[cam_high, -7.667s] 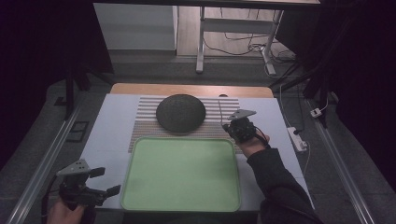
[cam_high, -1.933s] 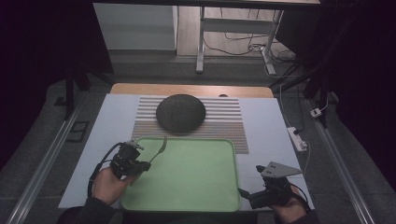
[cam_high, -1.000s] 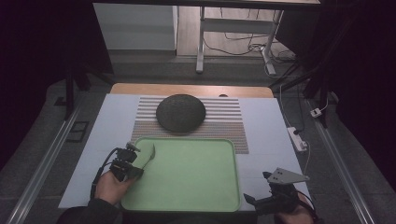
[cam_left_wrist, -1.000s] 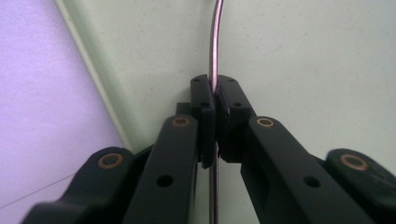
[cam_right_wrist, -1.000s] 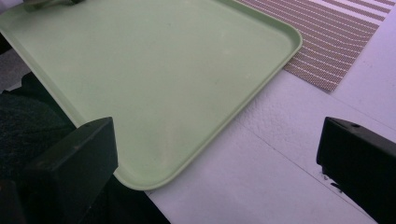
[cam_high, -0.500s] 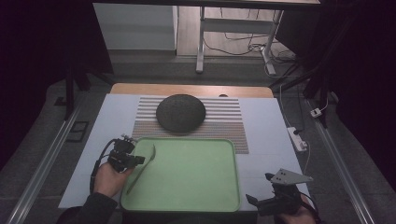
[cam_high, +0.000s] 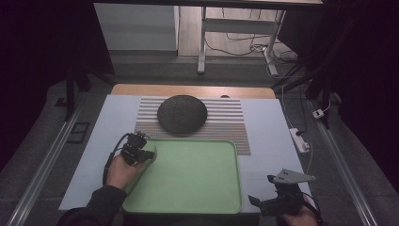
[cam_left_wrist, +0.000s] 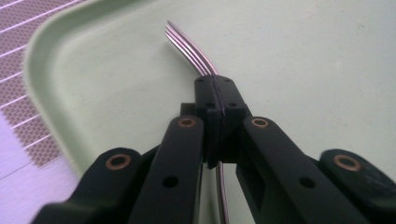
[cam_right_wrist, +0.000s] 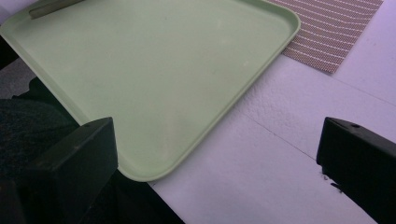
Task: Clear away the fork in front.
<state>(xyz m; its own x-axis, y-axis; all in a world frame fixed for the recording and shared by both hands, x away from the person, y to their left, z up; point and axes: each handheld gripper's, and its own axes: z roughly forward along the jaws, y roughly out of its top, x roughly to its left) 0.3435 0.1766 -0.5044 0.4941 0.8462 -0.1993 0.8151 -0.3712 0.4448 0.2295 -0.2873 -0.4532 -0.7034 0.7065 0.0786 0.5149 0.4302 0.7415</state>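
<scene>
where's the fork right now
The fork is clamped in the left gripper over the near-left corner region of the green tray, its tines curving out past the jaws in the left gripper view.

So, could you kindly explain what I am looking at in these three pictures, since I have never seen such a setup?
No robot here: a person holds a hand tool with two black jaws in each hand. The high view looks down on the table from above. On it lie a striped mat with a dark round dish, and nearer the person a green tray. The other two pictures come from cameras riding on each tool. The left gripper is over the tray's far left corner, and its own view shows the jaws shut on a fork, tines curving over the tray. The right gripper waits at the near right corner, jaws wide open, holding nothing.
</scene>
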